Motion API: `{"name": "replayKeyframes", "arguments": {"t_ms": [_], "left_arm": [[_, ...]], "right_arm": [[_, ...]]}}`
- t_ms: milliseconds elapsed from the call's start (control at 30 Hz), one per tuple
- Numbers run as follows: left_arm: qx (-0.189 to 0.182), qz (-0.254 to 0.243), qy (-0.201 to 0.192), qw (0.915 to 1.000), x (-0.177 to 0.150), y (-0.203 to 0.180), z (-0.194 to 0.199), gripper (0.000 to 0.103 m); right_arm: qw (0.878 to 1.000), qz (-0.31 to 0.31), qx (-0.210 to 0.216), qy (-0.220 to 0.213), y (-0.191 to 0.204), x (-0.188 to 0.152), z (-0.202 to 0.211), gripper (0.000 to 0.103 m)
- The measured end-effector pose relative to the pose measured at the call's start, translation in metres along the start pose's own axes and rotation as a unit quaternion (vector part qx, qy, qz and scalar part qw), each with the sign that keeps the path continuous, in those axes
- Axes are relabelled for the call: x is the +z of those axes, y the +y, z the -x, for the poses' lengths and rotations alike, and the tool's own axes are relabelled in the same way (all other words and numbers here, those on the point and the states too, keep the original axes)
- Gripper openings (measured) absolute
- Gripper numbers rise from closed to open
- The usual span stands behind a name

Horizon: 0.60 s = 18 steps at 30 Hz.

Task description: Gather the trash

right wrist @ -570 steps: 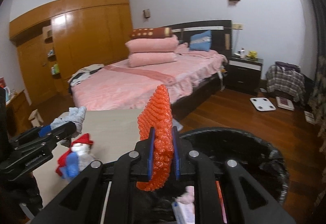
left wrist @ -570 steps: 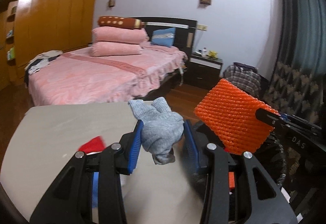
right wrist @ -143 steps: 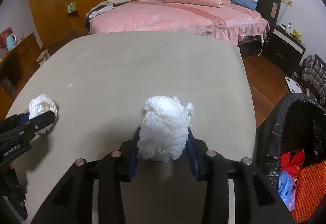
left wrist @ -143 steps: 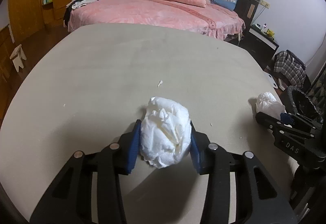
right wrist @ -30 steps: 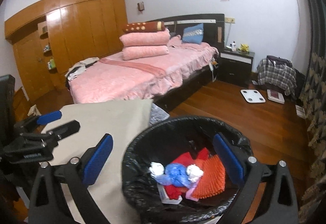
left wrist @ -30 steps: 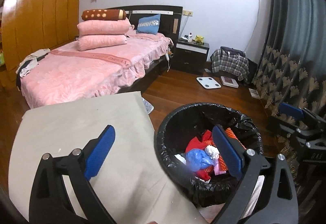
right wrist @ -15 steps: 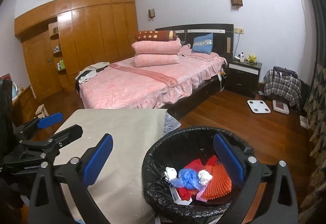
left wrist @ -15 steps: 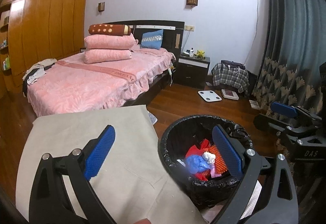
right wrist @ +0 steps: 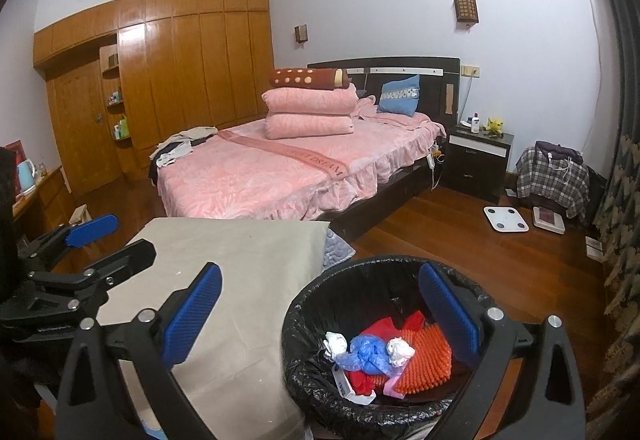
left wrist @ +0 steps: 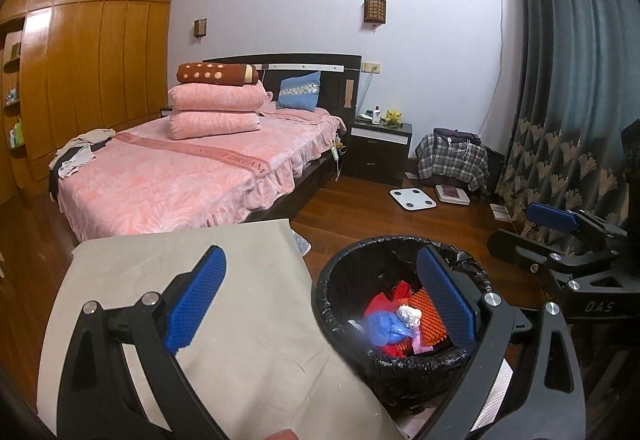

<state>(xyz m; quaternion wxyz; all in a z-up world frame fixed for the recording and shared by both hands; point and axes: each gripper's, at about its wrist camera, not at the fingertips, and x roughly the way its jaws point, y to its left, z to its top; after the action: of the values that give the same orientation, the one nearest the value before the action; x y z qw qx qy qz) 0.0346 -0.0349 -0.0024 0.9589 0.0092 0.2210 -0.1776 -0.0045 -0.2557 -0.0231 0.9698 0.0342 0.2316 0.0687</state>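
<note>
Trash (right wrist: 376, 354) inside black-lined bin (right wrist: 304, 304) beside table edge (right wrist: 320, 236); left claw (left wrist: 320, 300) and right claw (right wrist: 318, 310) both spread, empty.

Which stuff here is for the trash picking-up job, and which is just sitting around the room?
For the job: trash bin, white paper wads, blue bag, orange mat, left gripper, right gripper.

Just lying about: bed, scale, nightstand.

Soft, even indoor light is filling the bedroom in both fisheye views, glaring off the glossy wooden wardrobe (right wrist: 180, 80) and paling the lavender wall (left wrist: 280, 0). Straight lines are bowing toward black vignetted corners. A small bright flare is smearing the trash bin (left wrist: 340, 280) liner's near rim, and shadows are staying faint.
</note>
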Motion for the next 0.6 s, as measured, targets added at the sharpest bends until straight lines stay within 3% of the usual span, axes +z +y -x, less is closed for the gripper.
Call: {"name": "replayKeyframes", "arguments": {"t_ms": [600], "left_arm": [[0.0, -0.001, 0.0, 1.0, 0.0009, 0.0008, 0.0013, 0.094]], "right_arm": [[1.0, 0.0, 0.0, -0.002, -0.0003, 0.0001, 0.0019, 0.097]]}}
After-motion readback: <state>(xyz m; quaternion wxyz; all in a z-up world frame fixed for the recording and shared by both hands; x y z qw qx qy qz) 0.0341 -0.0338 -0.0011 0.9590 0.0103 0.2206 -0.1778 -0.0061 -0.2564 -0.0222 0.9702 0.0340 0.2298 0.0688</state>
